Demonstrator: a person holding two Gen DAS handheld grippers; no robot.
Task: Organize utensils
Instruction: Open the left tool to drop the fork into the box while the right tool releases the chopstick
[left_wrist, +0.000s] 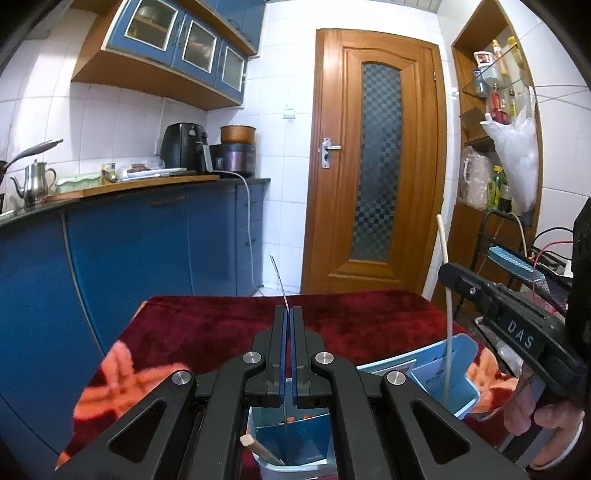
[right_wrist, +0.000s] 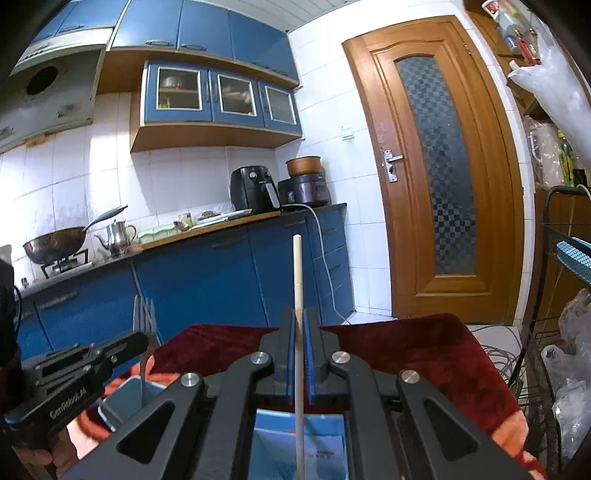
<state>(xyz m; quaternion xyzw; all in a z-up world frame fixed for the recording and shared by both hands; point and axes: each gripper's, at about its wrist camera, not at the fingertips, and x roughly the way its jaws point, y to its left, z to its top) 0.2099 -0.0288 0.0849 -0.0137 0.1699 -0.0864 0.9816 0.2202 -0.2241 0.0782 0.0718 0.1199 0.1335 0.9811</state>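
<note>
Left tool (left_wrist: 288, 317) clamping upright fork (right_wrist: 144, 314) over blue holder (left_wrist: 291, 443), right tool (right_wrist: 300, 321) gripping white chopstick (right_wrist: 297, 280) upright.

wooden door (left_wrist: 376, 162), black air fryer (right_wrist: 253, 188)

White tiled walls (right_wrist: 207, 177) enclose a small kitchen. A wooden door (left_wrist: 373, 162) with a dark checkered glass panel and a metal handle (left_wrist: 330, 147) stands in the far wall, a wall switch (left_wrist: 289, 112) just to its left. Blue base cabinets (left_wrist: 147, 240) run along the left wall under a dark countertop (right_wrist: 240, 223); blue glass-fronted wall cabinets (right_wrist: 221, 98) hang above it. A black air fryer (right_wrist: 253, 188) and a rice cooker (right_wrist: 304, 190) stand at the counter's end near the door, a steel teapot (right_wrist: 118, 232) and a wok (right_wrist: 55, 247) further left under a range hood (right_wrist: 48, 81). An open wooden shelf (left_wrist: 491, 110) of bottles stands right of the door
</note>
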